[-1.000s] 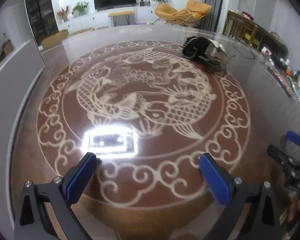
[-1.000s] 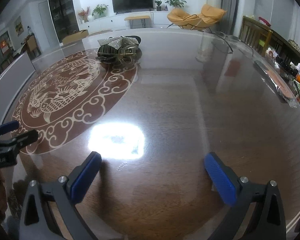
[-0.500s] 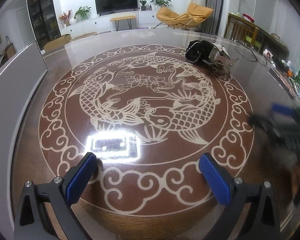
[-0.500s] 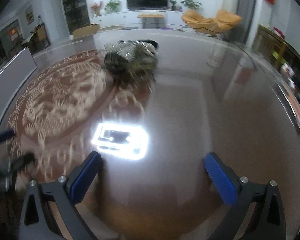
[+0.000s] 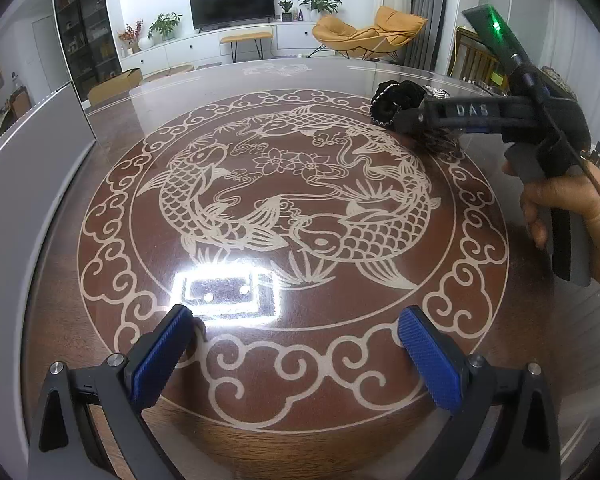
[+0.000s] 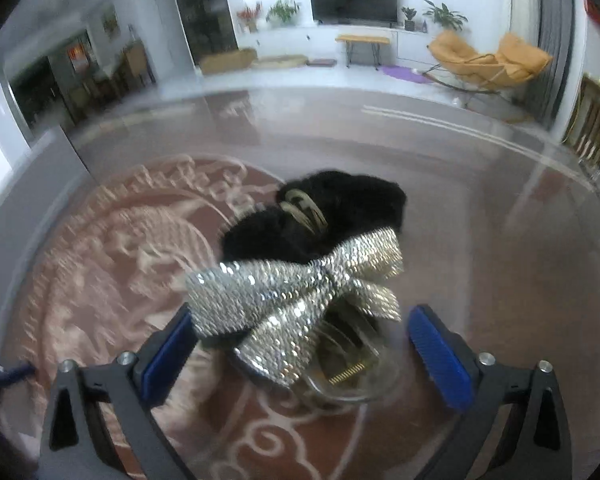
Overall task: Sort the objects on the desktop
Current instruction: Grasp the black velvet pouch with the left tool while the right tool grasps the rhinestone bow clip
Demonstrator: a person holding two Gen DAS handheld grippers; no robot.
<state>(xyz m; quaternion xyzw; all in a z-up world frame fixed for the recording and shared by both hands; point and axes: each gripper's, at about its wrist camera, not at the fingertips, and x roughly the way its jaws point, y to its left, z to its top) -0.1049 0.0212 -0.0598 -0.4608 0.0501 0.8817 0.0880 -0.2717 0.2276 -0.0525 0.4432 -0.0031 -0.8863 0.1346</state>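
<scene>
On the glass-topped table [image 5: 60, 208] with its carp medallion, the left gripper [image 5: 296, 356] hangs wide and empty, while the right gripper [image 6: 304, 350] narrows its jaws around a sequined silver bow clip [image 6: 296, 296] beside a black scrunchie [image 6: 340, 208], pads not yet pressing

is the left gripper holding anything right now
No, the left gripper stands open over the bare table, with nothing between its blue pads.

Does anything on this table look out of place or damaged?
Nothing looks damaged or spilled. Only a silver sequin bow clip and a black fluffy hair piece lie heaped together on the glass table.
</scene>
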